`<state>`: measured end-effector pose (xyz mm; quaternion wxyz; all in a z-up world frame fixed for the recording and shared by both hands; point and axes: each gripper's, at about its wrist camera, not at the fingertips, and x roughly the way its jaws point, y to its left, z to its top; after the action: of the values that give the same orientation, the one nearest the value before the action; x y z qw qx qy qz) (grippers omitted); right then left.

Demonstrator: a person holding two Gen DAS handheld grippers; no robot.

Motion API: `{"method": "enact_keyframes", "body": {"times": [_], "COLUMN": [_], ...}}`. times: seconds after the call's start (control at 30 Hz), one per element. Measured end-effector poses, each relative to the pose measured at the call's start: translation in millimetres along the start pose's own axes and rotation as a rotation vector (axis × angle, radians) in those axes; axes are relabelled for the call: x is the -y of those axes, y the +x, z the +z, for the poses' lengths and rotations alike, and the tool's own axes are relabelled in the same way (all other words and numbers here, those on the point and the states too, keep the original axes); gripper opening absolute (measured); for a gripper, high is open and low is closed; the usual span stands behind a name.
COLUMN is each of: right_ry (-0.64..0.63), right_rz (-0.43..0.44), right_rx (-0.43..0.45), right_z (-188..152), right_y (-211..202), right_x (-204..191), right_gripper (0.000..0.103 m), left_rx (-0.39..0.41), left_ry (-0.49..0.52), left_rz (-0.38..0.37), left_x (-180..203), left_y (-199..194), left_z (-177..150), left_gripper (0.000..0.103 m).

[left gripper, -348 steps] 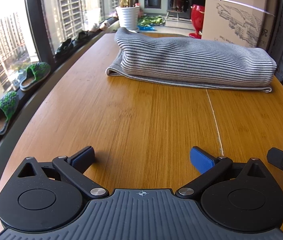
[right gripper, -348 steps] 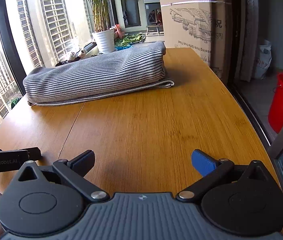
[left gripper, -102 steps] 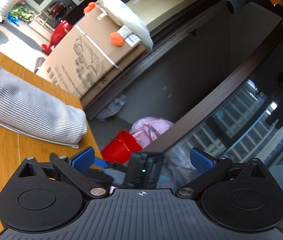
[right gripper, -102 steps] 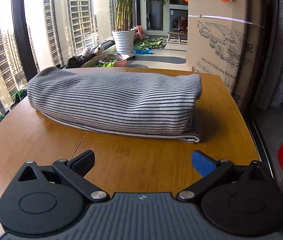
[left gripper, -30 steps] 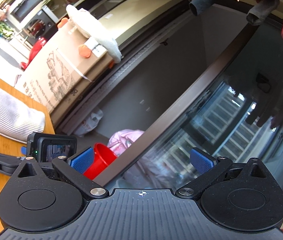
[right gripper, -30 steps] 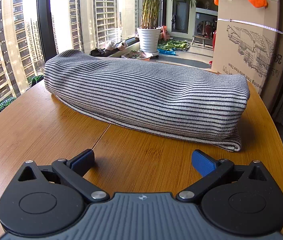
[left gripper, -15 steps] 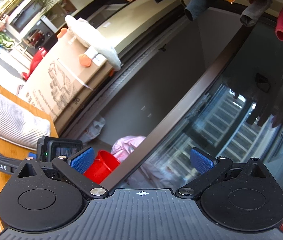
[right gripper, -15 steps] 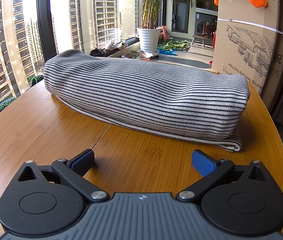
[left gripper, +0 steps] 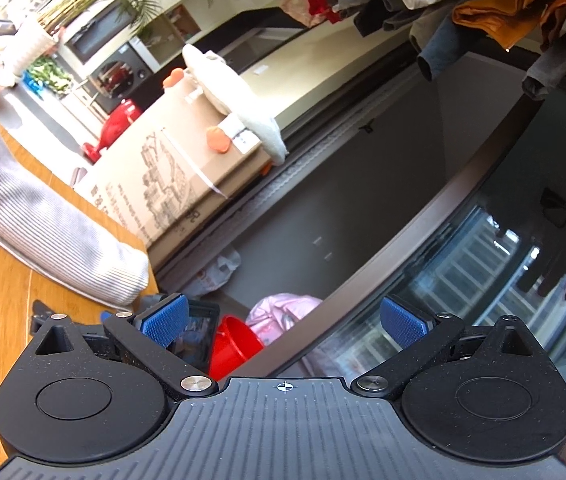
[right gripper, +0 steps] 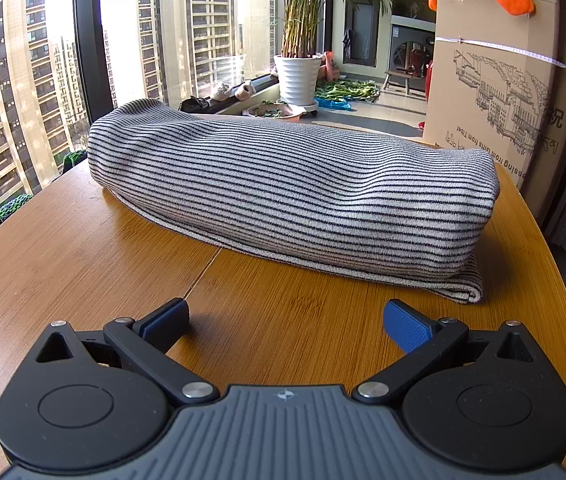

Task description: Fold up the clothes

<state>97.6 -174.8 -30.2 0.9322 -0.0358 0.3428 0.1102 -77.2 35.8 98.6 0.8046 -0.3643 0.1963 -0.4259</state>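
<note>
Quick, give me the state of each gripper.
Left gripper: open, holding nothing, pointing off the table.
Right gripper: open, holding nothing, short of the striped garment.

A high-rise flat's sun room or enclosed balcony. Tall windows (right gripper: pixel 123 40) look onto apartment towers, with a potted palm (right gripper: pixel 298 76) and shoes (right gripper: pixel 233 90) along the sill. Laundry (left gripper: pixel 483 4) hangs overhead above a wooden table (right gripper: pixel 83 260), beside a cardboard box (right gripper: pixel 491 96) and red bucket (left gripper: pixel 233 346).

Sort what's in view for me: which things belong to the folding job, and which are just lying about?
Part of the job:
- striped garment, folded on the wooden table
- right gripper, open, facing it
- left gripper, open, pointing off the table

Just lying about:
- cardboard box
- potted palm
- red bucket
- hanging laundry
</note>
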Motion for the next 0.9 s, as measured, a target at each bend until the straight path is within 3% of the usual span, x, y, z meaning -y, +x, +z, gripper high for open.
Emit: {"method": "enact_keyframes", "body": {"times": [0.43, 0.73, 0.9], "right_ry": [0.012, 0.017, 0.055], "right_rz": [-0.018, -0.024, -0.069], "right_rx": [0.000, 0.000, 0.001], "right_z": [7, 7, 7], "right_y": [8, 8, 10], "right_x": [-4, -5, -13], "right_gripper": [0.103, 0.103, 0.103], "left_rx": [-0.030, -0.052, -0.064], "left_ry": [-0.065, -0.054, -0.044], "left_rz": [0.048, 0.069, 0.106], "left_x": [-21, -21, -25], "left_y": [5, 7, 7], "left_z": [4, 3, 5], "left_gripper": [0.103, 0.103, 0.103]}}
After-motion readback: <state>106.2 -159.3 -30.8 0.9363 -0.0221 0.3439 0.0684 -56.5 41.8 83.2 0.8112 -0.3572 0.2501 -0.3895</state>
